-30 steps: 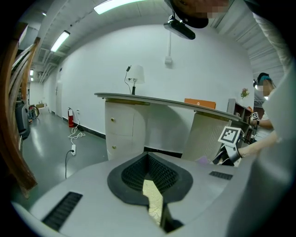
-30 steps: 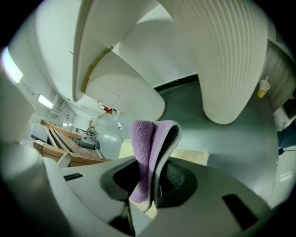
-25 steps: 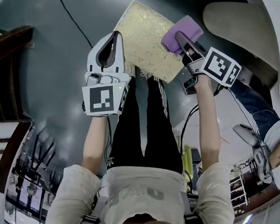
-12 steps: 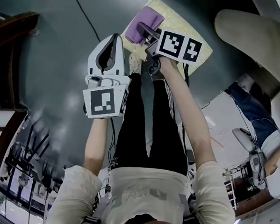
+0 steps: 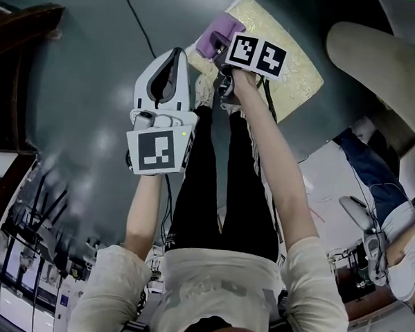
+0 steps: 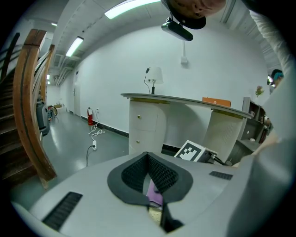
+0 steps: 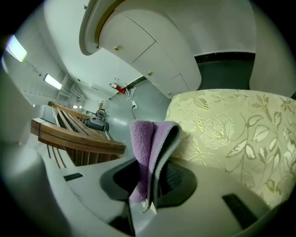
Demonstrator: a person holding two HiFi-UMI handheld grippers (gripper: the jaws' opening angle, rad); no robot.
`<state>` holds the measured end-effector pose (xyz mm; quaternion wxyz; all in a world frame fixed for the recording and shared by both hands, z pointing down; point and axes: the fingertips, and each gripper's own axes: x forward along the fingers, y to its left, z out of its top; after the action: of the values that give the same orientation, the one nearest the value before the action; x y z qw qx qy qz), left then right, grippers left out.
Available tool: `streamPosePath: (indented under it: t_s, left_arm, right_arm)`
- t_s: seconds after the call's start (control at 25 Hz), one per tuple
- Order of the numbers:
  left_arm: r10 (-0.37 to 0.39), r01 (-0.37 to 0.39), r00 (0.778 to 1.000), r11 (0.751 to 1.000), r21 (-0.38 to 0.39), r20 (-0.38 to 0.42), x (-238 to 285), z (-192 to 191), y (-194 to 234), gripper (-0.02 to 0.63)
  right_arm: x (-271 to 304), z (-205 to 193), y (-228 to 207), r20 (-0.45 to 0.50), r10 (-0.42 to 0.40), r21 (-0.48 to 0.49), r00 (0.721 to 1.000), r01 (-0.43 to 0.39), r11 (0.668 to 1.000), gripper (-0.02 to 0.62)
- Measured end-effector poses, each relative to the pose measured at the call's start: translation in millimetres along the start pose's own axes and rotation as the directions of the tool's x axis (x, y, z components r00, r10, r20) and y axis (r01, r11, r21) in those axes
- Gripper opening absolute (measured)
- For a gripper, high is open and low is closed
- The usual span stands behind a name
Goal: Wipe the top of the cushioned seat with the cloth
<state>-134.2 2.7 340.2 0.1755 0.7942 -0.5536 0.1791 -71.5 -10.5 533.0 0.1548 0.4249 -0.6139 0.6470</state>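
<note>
The cushioned seat (image 5: 295, 73) has a pale gold leaf-patterned top and stands on the grey floor ahead of my legs. My right gripper (image 5: 218, 41) is shut on a folded purple cloth (image 5: 216, 30) at the seat's left corner. In the right gripper view the cloth (image 7: 150, 136) stands up out of the right gripper (image 7: 149, 172), its fold lying against the seat's (image 7: 231, 134) edge. My left gripper (image 5: 174, 54) hangs over the floor just left of the seat, shut and holding nothing. Through the left gripper (image 6: 148, 158) a sliver of the cloth (image 6: 155, 194) shows.
A white curved counter (image 5: 383, 60) stands right of the seat. Dark wooden stair rails (image 5: 20, 27) run along the left. A black cable (image 5: 135, 23) crosses the floor. My own legs in black trousers (image 5: 213, 183) reach toward the seat. Another person (image 5: 384, 178) sits at right.
My right gripper has carried the cloth across the seat top from its right side to its left corner. The left gripper has hardly moved.
</note>
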Motion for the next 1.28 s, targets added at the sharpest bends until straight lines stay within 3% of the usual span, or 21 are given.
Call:
streamPosePath:
  t_s: [0.68, 1.08, 1.28]
  left_arm:
    - [-0.027, 0.027, 0.999, 1.0, 0.006, 0.032, 3.7, 8.3, -9.7, 0.006]
    - [-0.074, 0.073, 0.997, 0.997, 0.031, 0.032, 9.4, 15.7, -24.6, 0.006]
    - [-0.108, 0.107, 0.994, 0.993, 0.049, 0.026, 10.1, 12.0, -60.2, 0.006]
  right_arm:
    - [-10.7, -5.4, -12.5, 0.009, -0.02, -0.033, 1.0, 0.02, 0.999, 0.098]
    - [-58.9, -21.8, -62.2, 0.021, -0.092, 0.004, 0.996, 0.092, 0.996, 0.098]
    - [-104.2, -38.9, -114.7, 0.022, -0.131, 0.026, 0.991, 0.131, 0.991, 0.098]
